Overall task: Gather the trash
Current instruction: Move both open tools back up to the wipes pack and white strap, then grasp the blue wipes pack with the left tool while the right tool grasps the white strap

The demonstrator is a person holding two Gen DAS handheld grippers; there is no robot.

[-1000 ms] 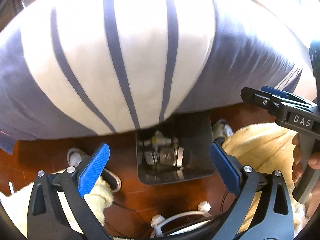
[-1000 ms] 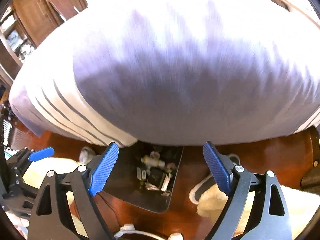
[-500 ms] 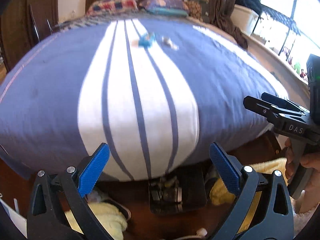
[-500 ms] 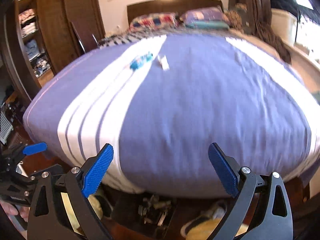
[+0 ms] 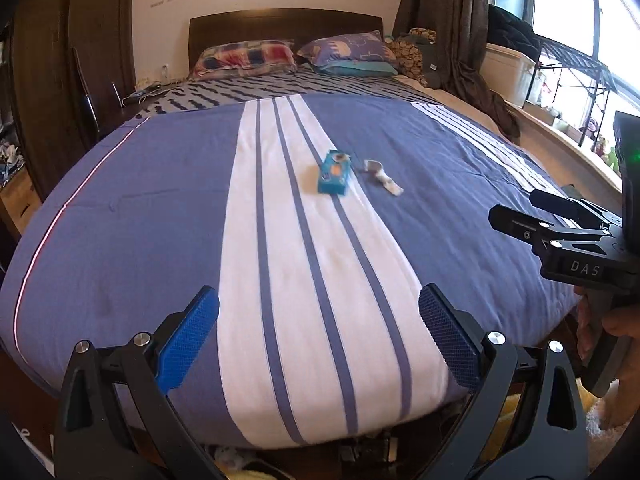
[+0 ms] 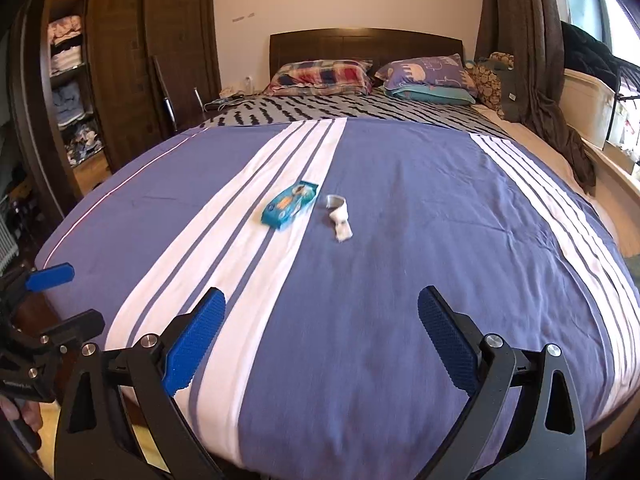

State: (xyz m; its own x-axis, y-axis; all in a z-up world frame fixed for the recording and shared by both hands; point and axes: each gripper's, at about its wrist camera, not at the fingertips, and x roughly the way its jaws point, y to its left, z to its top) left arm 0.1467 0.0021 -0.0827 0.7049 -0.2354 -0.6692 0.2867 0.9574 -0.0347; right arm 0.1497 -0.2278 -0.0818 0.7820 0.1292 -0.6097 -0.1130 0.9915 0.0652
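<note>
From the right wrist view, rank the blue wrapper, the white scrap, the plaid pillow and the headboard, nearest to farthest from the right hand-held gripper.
From the right hand-held gripper:
1. Blue wrapper and white scrap, mid-bed, side by side, too close to call.
2. Plaid pillow, at the head of the bed, left side.
3. Headboard, against the wall behind the pillows.

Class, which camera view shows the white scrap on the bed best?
The right wrist view: the white scrap lies nearer the middle, its curled end plain. The left wrist view shows it too, smaller and more blurred.
</note>
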